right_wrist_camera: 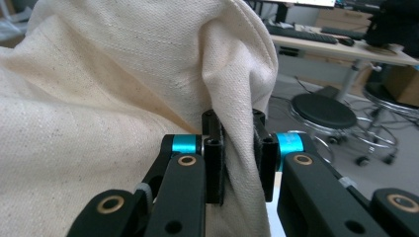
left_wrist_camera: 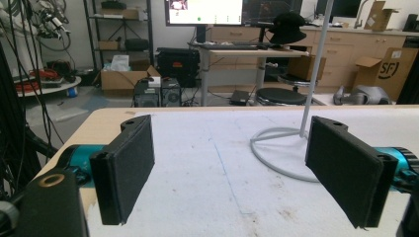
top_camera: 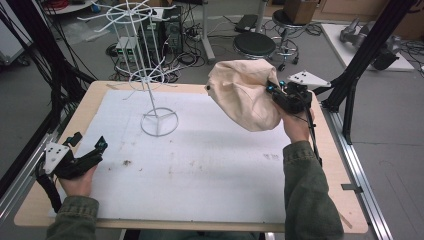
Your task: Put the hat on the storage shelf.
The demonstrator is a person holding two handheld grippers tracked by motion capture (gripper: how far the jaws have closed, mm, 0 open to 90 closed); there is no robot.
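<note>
The right gripper [top_camera: 274, 91] is pinching a fold of the cream hat [top_camera: 245, 95], carrying it above the table beside the wire rack [top_camera: 150, 75]. The left gripper [top_camera: 87, 150] is resting released. Keep the pinch firm; approach a hook crown-first.

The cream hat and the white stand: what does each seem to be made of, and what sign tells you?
Hat: looks like woven cotton canvas, matt and unbleached; the right gripper view shows a fine weave and soft folds where the right gripper pinches it.
Stand: probably metal wire coated white, judging by its thin stiff rods and ring base.
</note>
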